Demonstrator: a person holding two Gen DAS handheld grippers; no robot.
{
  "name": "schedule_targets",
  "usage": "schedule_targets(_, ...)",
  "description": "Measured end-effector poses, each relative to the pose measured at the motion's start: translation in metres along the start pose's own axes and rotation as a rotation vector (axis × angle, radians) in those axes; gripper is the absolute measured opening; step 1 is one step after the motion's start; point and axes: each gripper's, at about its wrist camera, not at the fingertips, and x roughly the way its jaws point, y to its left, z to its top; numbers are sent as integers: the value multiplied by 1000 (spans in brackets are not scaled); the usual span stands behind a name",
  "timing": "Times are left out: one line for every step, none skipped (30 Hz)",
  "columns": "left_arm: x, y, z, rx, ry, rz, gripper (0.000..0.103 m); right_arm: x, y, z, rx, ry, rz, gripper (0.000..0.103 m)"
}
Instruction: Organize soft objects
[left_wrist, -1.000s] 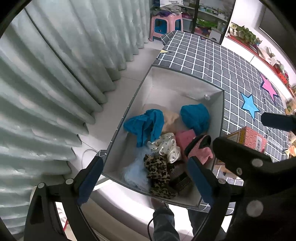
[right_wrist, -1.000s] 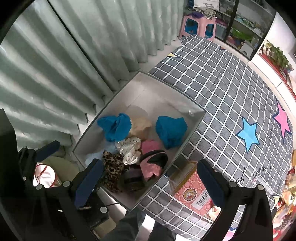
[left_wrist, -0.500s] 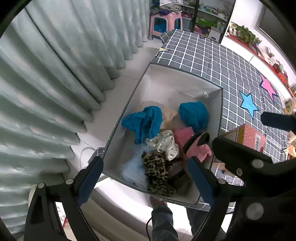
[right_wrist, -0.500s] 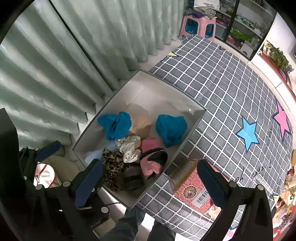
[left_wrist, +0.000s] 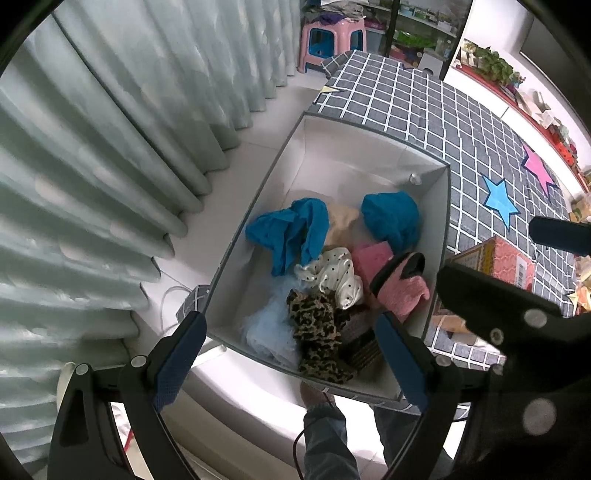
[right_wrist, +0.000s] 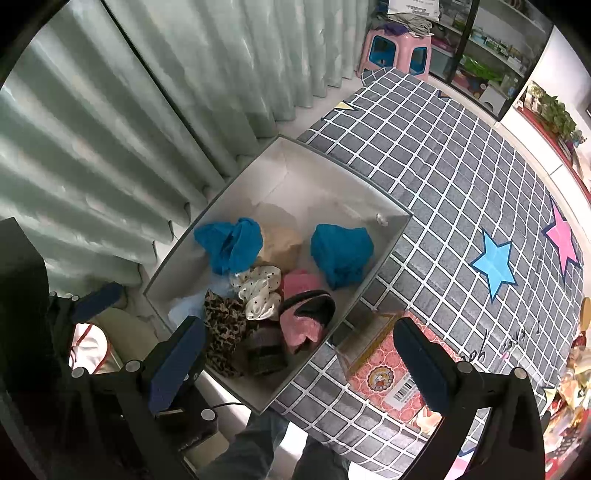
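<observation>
A grey fabric box with a white inside holds several soft pieces. Among them are two blue cloths, a white polka-dot piece, a pink slipper with a black rim, a leopard-print piece and a pale blue cloth. My left gripper hangs open high above the box's near end, with nothing between its fingers. My right gripper is open too, above the box's near right corner, and holds nothing.
A red cardboard box lies open on the grey checked cover with stars, right of the fabric box. Pale green curtains hang at the left. A pink stool stands far back. A person's legs are below.
</observation>
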Motion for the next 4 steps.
schedule_targets(1, 1, -1, -4, 6, -8, 95, 0, 0, -2, -1, 0, 0, 103)
schedule_targets(1, 2, -2, -9, 5, -18, 95, 0, 0, -2, -2, 0, -1, 103)
schedule_targets(1, 3, -3, -10, 3, -24, 95, -1, -1, -2, -2, 0, -3, 103)
schedule_targets(1, 3, -4, -9, 3, -27, 95, 0, 0, -1, -1, -1, -3, 103)
